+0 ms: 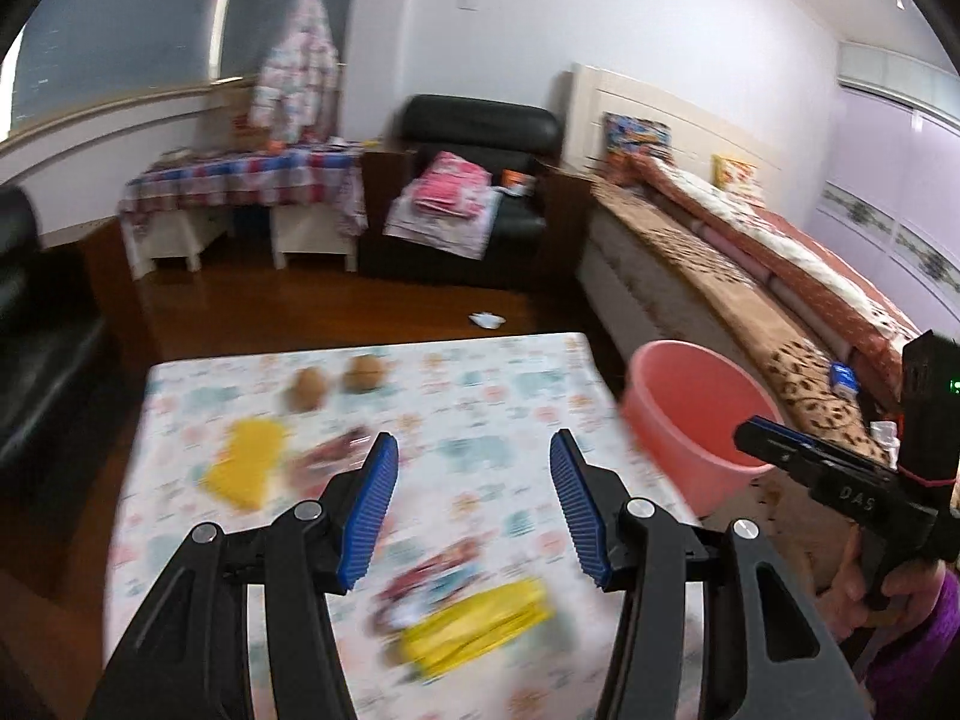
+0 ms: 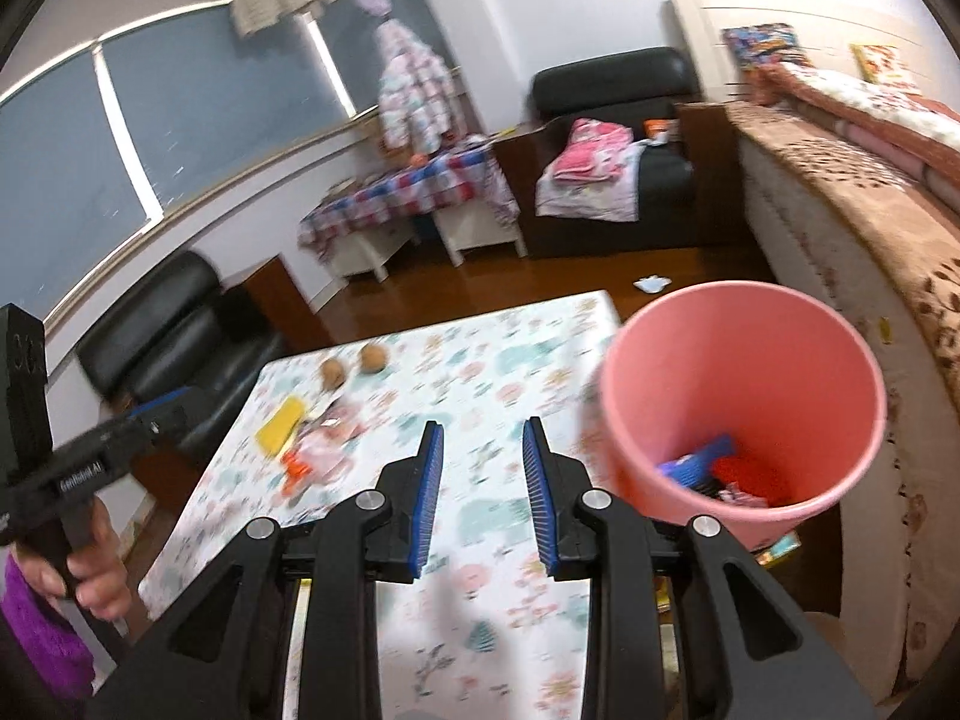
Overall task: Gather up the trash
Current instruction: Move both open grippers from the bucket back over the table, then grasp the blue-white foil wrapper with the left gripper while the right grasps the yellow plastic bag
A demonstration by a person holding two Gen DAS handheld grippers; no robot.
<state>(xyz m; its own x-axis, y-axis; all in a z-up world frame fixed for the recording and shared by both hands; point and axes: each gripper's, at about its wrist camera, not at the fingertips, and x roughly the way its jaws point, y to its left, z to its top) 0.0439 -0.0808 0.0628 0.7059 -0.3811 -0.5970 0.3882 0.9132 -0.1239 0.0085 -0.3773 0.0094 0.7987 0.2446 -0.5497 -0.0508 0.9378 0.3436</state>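
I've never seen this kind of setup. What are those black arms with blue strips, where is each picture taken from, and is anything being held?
No robot here: a person holds a hand-operated gripper in each hand, with a camera looking along its fingers. One picture looks along the left gripper, the other along the right gripper. Both stand open and empty; the blue strips are their pads. Below is a table with a patterned cloth carrying yellow wrappers, colourful packets and two round brown things. Beside it stands a pink bucket with some trash already inside.
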